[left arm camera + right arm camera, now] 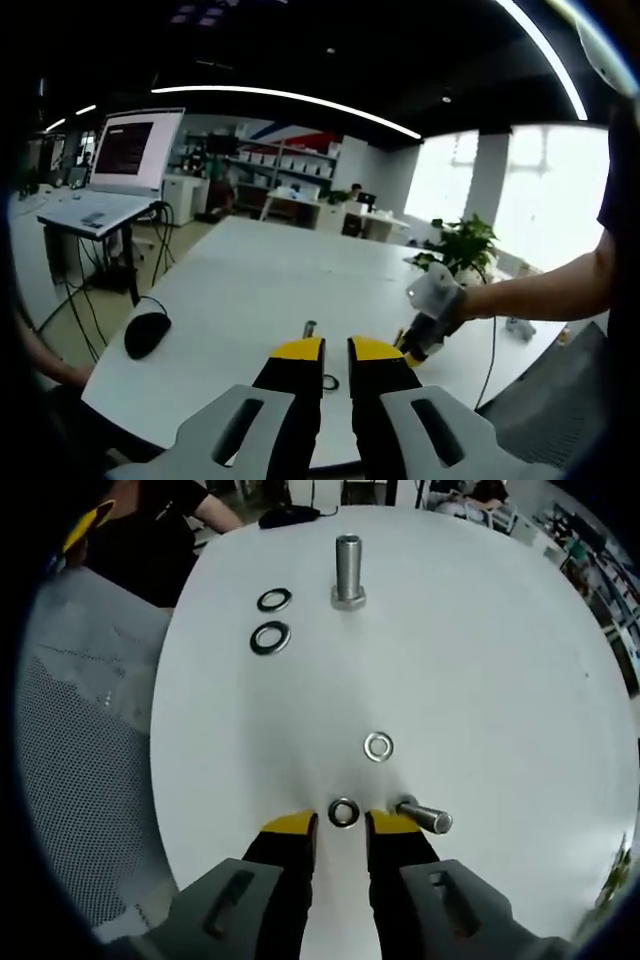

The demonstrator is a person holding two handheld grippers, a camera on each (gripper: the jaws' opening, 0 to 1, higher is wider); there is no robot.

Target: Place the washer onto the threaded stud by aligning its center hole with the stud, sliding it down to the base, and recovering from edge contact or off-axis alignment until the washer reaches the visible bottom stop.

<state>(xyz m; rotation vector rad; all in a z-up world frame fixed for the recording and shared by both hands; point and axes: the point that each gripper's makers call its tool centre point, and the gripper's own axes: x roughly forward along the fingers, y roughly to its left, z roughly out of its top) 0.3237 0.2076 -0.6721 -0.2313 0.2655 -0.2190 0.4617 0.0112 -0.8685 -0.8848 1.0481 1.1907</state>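
Four washers on white table [500, 660] | target washer [344, 812] flat between right gripper [341, 825] tips, fingers apart, not clamped | threaded stud [348, 570] upright, well apart | thin, stiff, light, slippery steel: pinch opposite rim edges | left gripper [336, 350] fingers narrowly apart, holding nothing

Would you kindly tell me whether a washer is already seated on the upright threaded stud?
No, the upright threaded stud stands bare, and all four washers lie flat on the table.

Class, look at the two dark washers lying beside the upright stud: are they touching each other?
Apart. The right gripper view shows bare white table between the farther dark washer and the nearer dark washer, left of the upright stud.
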